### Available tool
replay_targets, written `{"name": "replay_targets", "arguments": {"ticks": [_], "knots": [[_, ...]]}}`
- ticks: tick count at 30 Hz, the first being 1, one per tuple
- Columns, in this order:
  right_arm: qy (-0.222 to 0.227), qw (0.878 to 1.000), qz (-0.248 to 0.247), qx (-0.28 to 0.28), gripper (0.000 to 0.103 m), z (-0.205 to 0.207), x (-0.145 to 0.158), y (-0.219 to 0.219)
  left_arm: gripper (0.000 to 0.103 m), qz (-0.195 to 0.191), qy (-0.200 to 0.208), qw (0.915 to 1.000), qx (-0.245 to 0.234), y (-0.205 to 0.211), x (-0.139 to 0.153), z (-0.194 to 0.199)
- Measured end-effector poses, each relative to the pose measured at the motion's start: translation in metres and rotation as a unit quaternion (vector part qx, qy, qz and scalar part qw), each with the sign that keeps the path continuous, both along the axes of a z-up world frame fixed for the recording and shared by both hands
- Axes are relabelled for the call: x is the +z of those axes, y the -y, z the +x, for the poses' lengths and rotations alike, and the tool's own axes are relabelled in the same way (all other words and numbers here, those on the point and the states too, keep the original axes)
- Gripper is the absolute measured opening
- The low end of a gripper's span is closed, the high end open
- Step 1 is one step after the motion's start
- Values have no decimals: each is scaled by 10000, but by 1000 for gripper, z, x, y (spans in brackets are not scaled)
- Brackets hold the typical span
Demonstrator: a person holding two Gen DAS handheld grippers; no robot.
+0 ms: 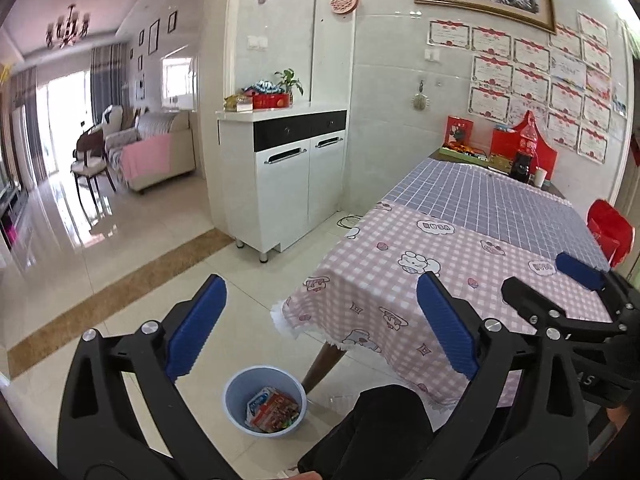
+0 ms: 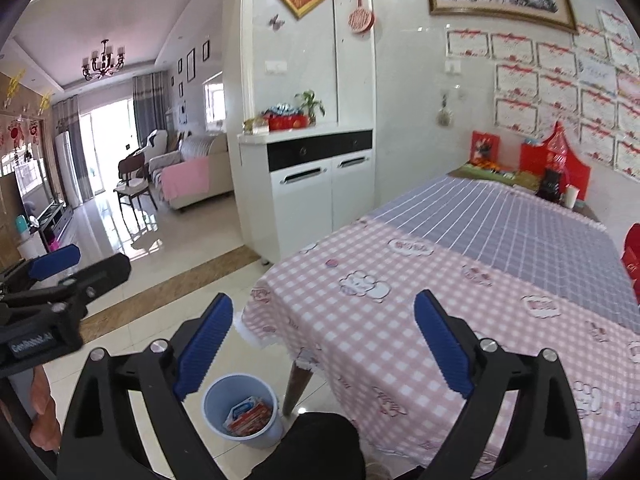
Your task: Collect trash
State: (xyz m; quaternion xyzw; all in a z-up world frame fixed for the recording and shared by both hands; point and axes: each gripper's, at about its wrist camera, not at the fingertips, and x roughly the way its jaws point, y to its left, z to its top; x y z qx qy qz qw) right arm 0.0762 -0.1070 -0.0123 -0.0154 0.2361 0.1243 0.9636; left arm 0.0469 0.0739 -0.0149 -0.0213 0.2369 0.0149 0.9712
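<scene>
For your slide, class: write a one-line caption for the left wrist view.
Open left gripper above a blue bin holding wrappers, beside the pink checked tablecloth.

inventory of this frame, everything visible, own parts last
bin: 1, blue, floor by table leg
wrappers: several, red and white, inside bin
table: 1, pink and purple check cloths
cabinet: 1, white, at wall
plant: 1, green, on cabinet
certificates: many, white with red, wall behind table
sofa: 1, beige with pink throw, far room
left gripper: 1, black with blue pads, open, empty
right gripper: 1, same, open, empty
</scene>
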Motion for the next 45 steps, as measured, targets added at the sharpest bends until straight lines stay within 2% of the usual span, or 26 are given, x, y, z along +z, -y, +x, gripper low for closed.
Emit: {"name": "replay_targets", "arguments": {"ticks": [7, 11, 20, 45], "knots": [[313, 9993, -131, -129, 92, -24, 11, 9, 94, 152, 174, 9997, -62, 13, 5, -13], [378, 9991, -126, -174, 92, -31, 16, 13, 94, 115, 254, 9996, -72, 15, 8, -18], [391, 9990, -134, -181, 92, -33, 15, 17, 94, 105, 362, 9992, -142, 17, 10, -25], [414, 9987, -103, -270, 92, -40, 16, 22, 94, 31, 347, 9992, -189, 23, 11, -25]]}}
